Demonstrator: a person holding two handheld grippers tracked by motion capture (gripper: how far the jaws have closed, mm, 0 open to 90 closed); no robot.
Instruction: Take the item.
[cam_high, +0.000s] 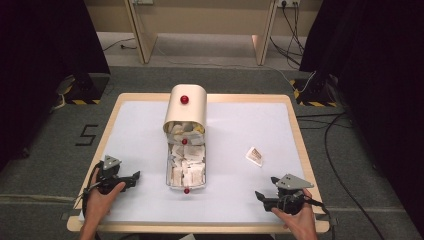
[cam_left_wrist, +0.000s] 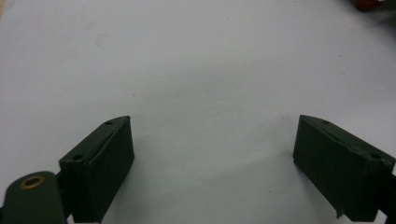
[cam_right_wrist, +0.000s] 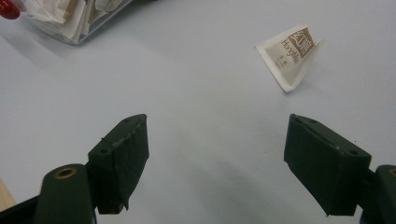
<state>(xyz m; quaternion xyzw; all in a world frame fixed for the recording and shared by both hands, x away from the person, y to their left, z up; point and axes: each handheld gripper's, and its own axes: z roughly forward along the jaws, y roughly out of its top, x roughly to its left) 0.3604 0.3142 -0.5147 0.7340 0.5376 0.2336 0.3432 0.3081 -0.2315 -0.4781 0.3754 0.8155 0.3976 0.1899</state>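
Observation:
A metal tray (cam_high: 168, 172) packed with white sachets lies in the middle of the table, pulled out from under a cream arched cover (cam_high: 186, 112) with a red knob (cam_high: 184, 99). The tray's front red knob (cam_high: 186, 190) points toward me. One loose white sachet (cam_high: 254, 156) (cam_right_wrist: 290, 53) lies to the right of the tray. My left gripper (cam_high: 134, 179) (cam_left_wrist: 212, 161) rests open near the front left, empty. My right gripper (cam_high: 261, 196) (cam_right_wrist: 215, 163) rests open at the front right, with the sachet ahead of it and the tray's corner (cam_right_wrist: 100, 25) at the upper left.
The white mat (cam_high: 240, 130) covers a wood-rimmed table (cam_high: 295, 120). Beyond it are grey carpet, wooden furniture legs (cam_high: 141, 37), cables (cam_high: 332, 155) and dark curtains at both sides.

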